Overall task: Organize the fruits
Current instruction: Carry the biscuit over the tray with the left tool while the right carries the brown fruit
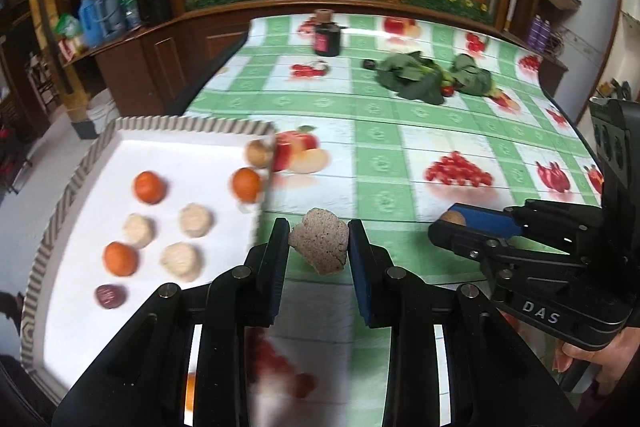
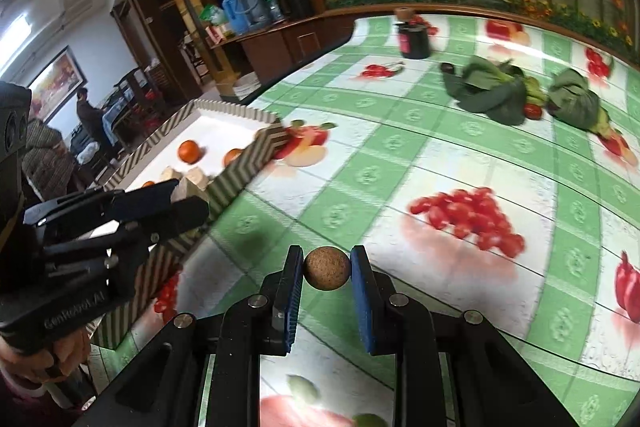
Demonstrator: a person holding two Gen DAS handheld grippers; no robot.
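Note:
My left gripper is shut on a rough, beige-brown lumpy fruit, held just right of the white tray with its striped rim. The tray holds orange fruits, pale beige lumpy fruits, a dark purple fruit and a brown round fruit. My right gripper is shut on a small brown round fruit above the tablecloth. It also shows in the left wrist view at the right. The left gripper shows in the right wrist view near the tray.
Green leafy vegetables with a small red fruit lie at the far side of the table. A dark jar stands beyond them. The green checked tablecloth has printed fruit. A wooden cabinet lies past the table's left edge.

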